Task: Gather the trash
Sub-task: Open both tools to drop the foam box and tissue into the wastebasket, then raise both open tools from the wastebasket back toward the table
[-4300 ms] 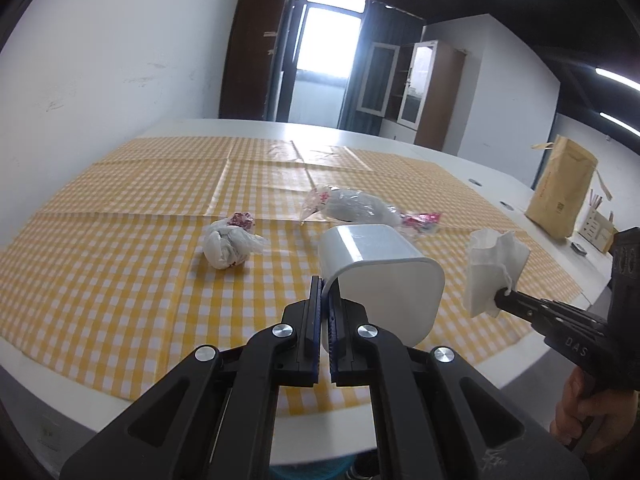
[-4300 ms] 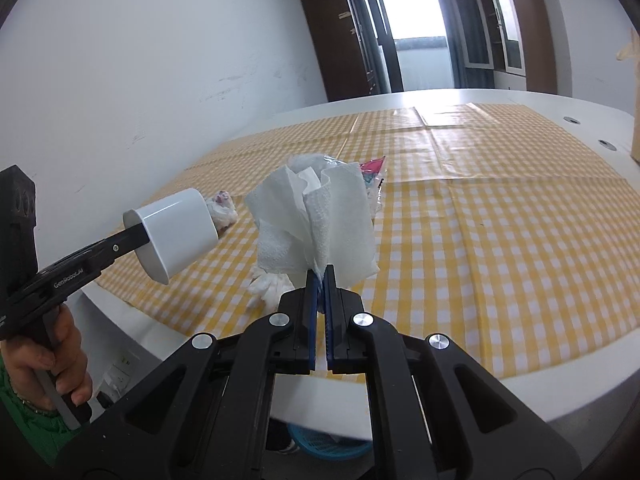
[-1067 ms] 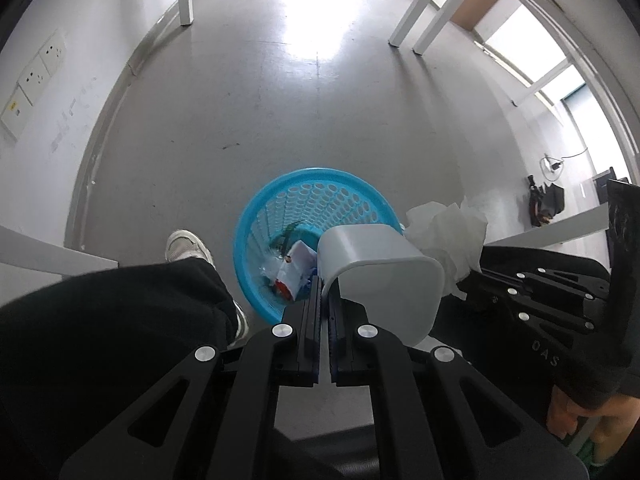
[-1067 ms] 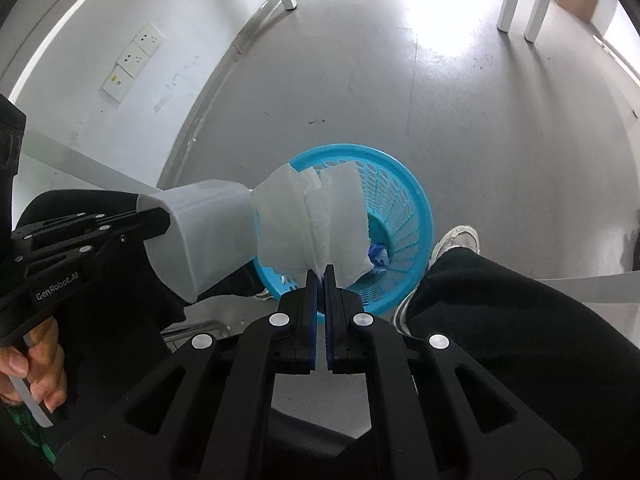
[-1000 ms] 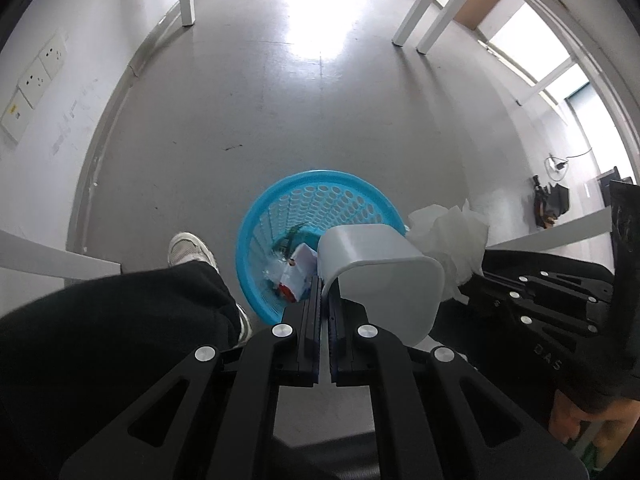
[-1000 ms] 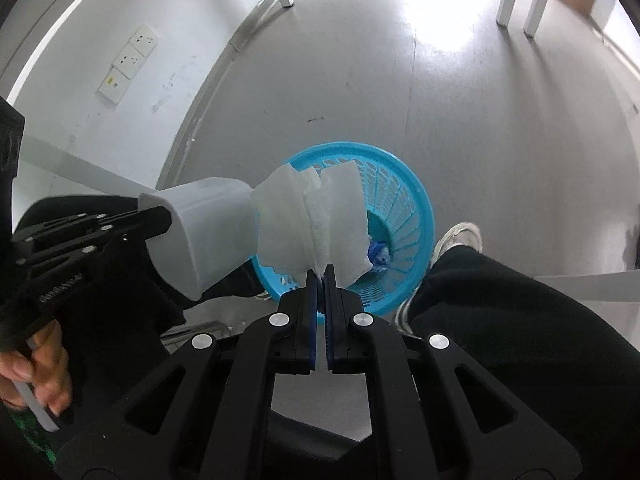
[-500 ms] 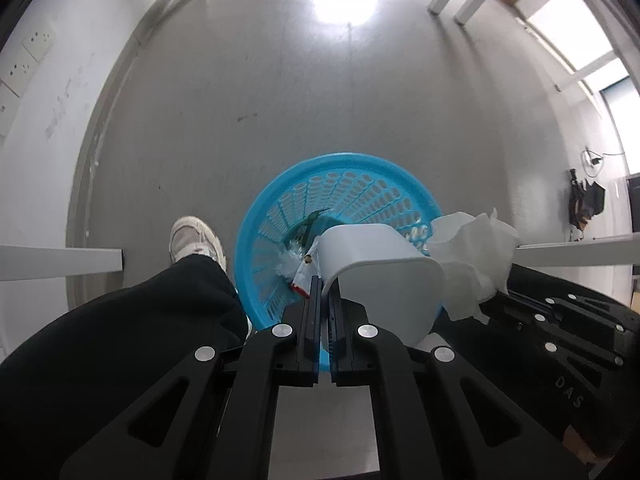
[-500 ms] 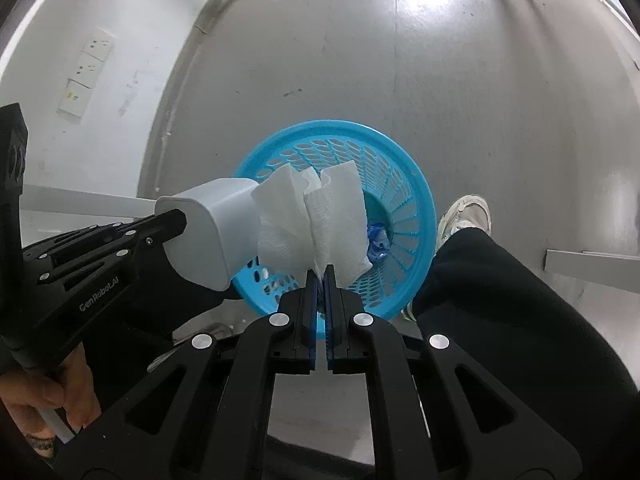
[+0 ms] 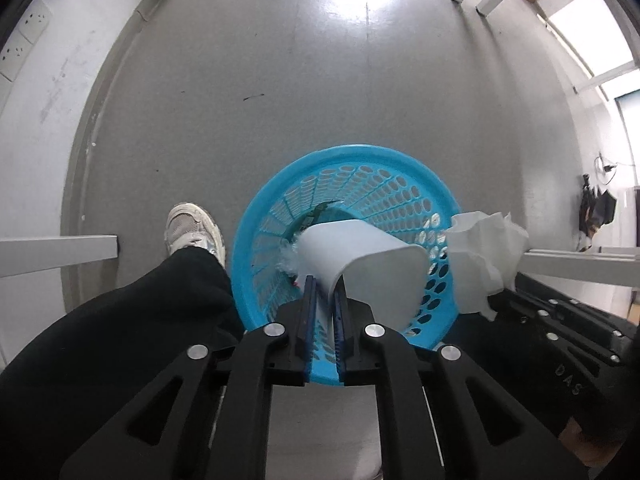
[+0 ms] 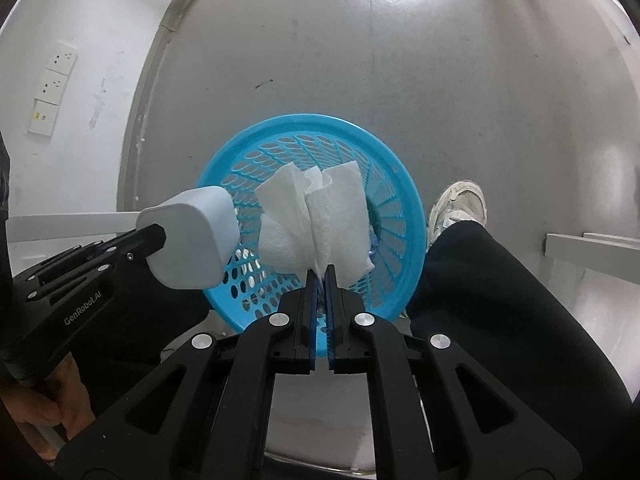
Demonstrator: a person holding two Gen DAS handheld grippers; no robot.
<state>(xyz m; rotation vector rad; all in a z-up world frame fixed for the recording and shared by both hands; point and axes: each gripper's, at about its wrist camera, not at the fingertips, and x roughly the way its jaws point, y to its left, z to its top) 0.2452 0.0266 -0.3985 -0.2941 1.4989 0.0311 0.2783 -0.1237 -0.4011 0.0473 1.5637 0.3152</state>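
Note:
A blue perforated waste basket (image 9: 400, 184) stands on the grey floor below both grippers; it also shows in the right wrist view (image 10: 404, 200). My left gripper (image 9: 323, 292) has its jaws a little apart around the rim of a white plastic cup (image 9: 368, 260), which hangs over the basket; the cup also shows in the right wrist view (image 10: 192, 236). My right gripper (image 10: 319, 276) is nearly shut on a crumpled white paper towel (image 10: 316, 224), held above the basket; the towel also shows in the left wrist view (image 9: 484, 256). Some trash lies in the basket, mostly hidden.
The person's black-trousered legs and pale shoes (image 9: 192, 228) (image 10: 460, 208) stand on either side of the basket. White table legs and rails (image 9: 56, 252) (image 10: 592, 252) cross at both sides. Wall sockets (image 10: 52, 92) are on the left wall.
Both grippers have moved lower and closer over the basket. The left jaws have parted slightly and the cup has tilted in them. The right jaws show a thin gap on the towel.

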